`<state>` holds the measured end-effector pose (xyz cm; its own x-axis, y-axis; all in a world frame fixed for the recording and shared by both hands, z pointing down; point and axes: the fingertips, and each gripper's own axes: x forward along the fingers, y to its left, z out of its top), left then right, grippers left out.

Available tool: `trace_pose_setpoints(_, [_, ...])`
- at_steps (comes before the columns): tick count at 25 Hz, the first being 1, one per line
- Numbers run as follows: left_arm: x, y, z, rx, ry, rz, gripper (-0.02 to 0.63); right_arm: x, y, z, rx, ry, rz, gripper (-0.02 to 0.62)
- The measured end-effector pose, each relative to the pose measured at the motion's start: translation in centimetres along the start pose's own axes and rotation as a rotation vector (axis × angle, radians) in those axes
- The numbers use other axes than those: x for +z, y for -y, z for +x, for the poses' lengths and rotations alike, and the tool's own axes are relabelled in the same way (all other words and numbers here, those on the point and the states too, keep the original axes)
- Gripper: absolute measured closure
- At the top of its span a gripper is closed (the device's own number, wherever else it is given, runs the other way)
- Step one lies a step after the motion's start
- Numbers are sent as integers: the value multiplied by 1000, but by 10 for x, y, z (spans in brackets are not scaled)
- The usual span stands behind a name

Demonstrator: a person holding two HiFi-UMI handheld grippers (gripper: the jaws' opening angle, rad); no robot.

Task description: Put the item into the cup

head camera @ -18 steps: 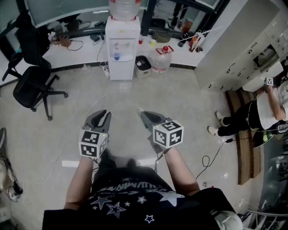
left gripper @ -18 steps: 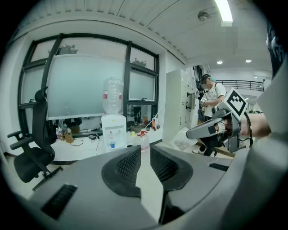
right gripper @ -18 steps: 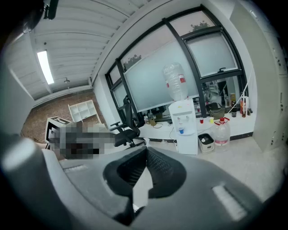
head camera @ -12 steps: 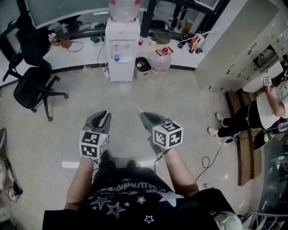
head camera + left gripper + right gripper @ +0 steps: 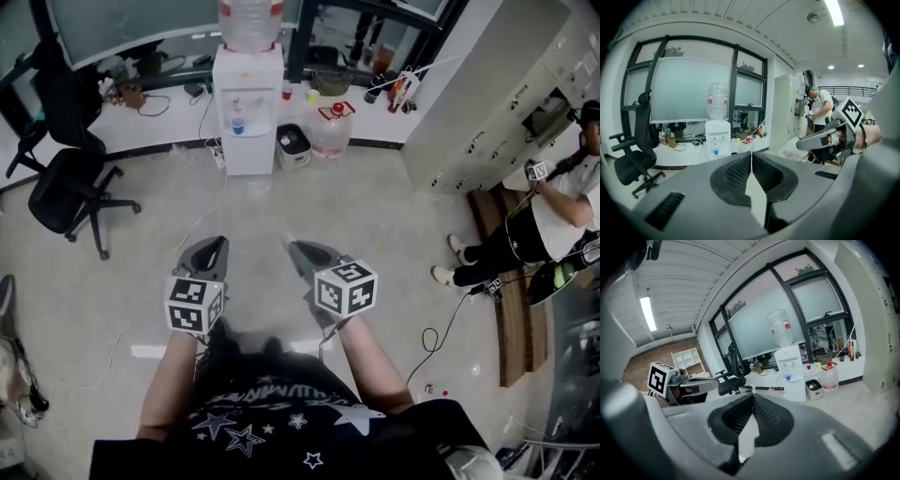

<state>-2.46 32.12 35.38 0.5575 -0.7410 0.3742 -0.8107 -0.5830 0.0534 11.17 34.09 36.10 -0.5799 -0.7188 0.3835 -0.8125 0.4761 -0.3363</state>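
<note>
Both grippers hang over the floor (image 5: 394, 216) around 6 o'clock in the head view. The left gripper (image 5: 216, 242) has its jaws pressed together on nothing, and the right gripper (image 5: 292, 246) is the same deal. I can't make out the item, so no call on its long axis or heading. The only cups I spot are tiny ones by the water dispenser (image 5: 247, 108) at 12 o'clock (a blue cup (image 5: 237, 125) sits in its alcove), well apart from the jaws. Versus 0.7 s ago, the jaws stayed closed, the dispenser slid up-frame a bit, and the person (image 5: 553, 211) at 3 o'clock straightened up.
</note>
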Motion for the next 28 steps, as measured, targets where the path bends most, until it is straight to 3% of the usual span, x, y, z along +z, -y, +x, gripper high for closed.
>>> trace_pose_setpoints(10, [-12,26,-1,-5,-32,-8,598,-14,9,-17,12,-5,23,595])
trace_pose_setpoints(21, [-18,1,51,-42,-55,-43,598,-16,48,3,-67,7,100,595])
trace_pose_setpoints(28, [-21,-38,82,-45,-72,-83,600,-1,60,49,-67,-16,109,595])
